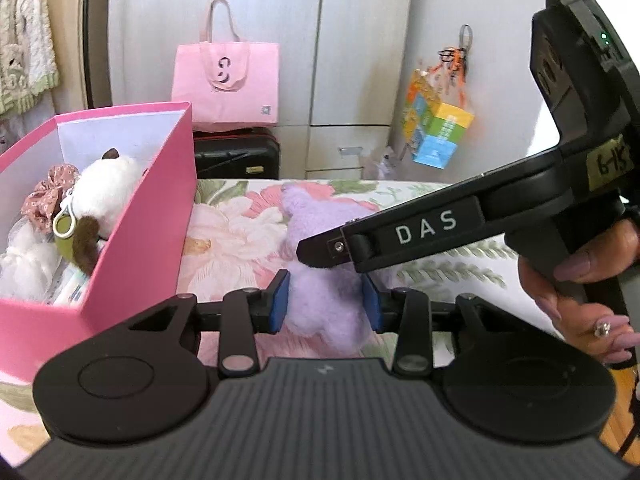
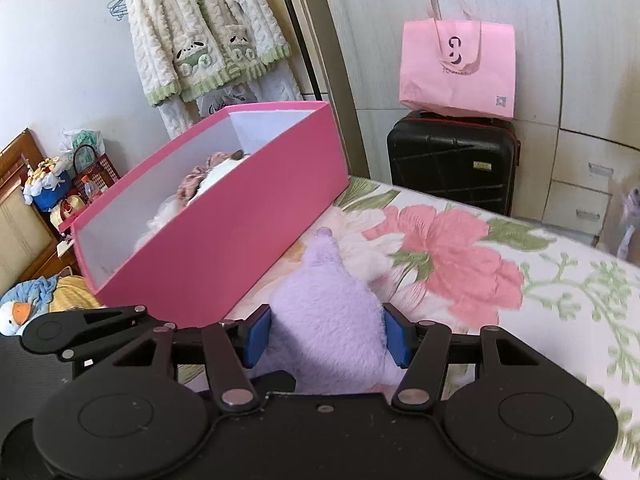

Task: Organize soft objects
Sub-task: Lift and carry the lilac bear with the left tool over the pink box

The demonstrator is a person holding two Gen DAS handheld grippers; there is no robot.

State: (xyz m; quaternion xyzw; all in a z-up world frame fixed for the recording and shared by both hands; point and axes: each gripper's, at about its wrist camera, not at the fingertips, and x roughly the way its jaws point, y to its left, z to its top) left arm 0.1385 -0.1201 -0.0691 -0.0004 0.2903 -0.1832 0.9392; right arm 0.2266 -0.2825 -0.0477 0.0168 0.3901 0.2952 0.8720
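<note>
A purple plush toy [image 1: 320, 288] lies on the floral bedspread [image 1: 232, 240], just right of the pink box [image 1: 152, 220]. My left gripper [image 1: 326, 300] has its blue pads on both sides of the toy's lower body. My right gripper [image 2: 328, 334] has its blue pads pressed against the toy's [image 2: 328, 320] sides; in the left wrist view its black body [image 1: 420, 232] reaches in from the right over the toy. The pink box [image 2: 240, 232] holds a white and brown plush [image 1: 104, 188], a pink fabric scrunchie [image 1: 48, 196] and other soft items.
A pink tote bag [image 2: 456, 68] sits on a black suitcase [image 2: 452, 160] beyond the bed. Wardrobe doors [image 1: 260, 20] stand behind. A fleece robe [image 2: 204, 36] hangs on the wall. A colourful bag [image 1: 436, 128] hangs from a wardrobe handle.
</note>
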